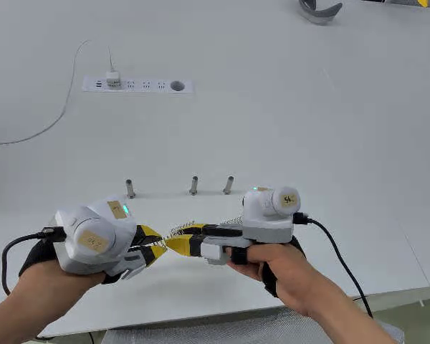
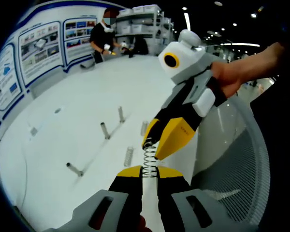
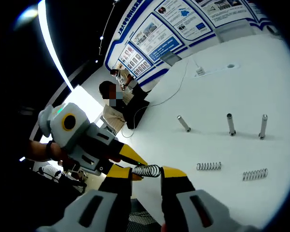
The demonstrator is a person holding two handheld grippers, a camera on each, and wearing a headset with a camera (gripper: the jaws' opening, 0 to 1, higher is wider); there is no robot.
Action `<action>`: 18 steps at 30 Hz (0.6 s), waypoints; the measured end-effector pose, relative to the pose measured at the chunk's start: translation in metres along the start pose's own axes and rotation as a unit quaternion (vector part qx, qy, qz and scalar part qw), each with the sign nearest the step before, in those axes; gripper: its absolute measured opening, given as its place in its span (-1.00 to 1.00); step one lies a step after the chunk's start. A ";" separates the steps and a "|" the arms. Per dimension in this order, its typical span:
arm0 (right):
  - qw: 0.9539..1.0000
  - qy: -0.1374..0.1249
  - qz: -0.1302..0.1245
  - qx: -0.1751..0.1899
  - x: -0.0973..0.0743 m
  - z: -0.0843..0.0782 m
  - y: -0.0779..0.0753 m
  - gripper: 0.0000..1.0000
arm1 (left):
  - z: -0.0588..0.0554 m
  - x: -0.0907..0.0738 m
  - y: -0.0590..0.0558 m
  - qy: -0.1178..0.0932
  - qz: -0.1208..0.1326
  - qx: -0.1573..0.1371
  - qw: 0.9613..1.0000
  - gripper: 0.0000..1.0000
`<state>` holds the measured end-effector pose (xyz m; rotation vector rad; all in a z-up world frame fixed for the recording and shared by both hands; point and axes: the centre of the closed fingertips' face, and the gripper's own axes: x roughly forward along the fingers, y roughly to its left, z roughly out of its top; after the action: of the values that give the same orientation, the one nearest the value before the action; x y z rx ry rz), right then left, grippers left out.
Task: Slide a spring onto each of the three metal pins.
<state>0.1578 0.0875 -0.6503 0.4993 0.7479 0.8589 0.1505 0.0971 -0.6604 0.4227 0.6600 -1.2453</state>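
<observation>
Three bare metal pins stand upright in a row on the white table. I hold one spring in the air in front of them. My left gripper is shut on the spring's near end. The spring's other end lies across the gap of my right gripper, whose jaws stand apart. Two loose springs lie flat on the table short of the pins.
A power strip with a plugged-in cable lies at the far left of the table. A grey object sits at the far edge. A mesh chair is below the front edge. Other people are behind.
</observation>
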 end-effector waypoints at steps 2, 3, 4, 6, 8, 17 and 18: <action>1.000 0.000 0.002 0.003 0.000 0.000 0.001 -0.56 | -0.001 0.000 -0.001 0.002 -0.003 0.004 1.000 -0.81; 1.000 0.001 0.003 0.003 0.000 0.000 0.001 -0.57 | -0.001 0.000 -0.001 0.002 -0.004 0.006 1.000 -0.81; 1.000 0.001 0.004 0.004 0.000 0.000 0.001 -0.59 | -0.001 0.000 -0.002 0.002 -0.005 0.008 1.000 -0.81; 1.000 0.001 0.008 0.007 0.000 0.001 0.002 -0.65 | -0.001 0.001 -0.003 0.003 -0.008 0.012 1.000 -0.81; 1.000 0.001 0.011 0.007 0.000 0.001 0.004 -0.70 | 0.000 0.002 -0.004 0.001 -0.012 0.014 1.000 -0.81; 0.999 0.025 0.009 -0.029 -0.010 0.008 0.009 -0.76 | 0.012 0.005 -0.007 -0.021 -0.032 0.019 0.999 -0.81; 0.999 0.030 0.006 -0.040 -0.011 0.009 0.010 -0.76 | 0.013 0.005 -0.008 -0.024 -0.034 0.019 0.999 -0.81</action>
<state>0.1554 0.0831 -0.6335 0.4079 0.7629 0.9158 0.1470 0.0830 -0.6531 0.4037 0.6137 -1.3308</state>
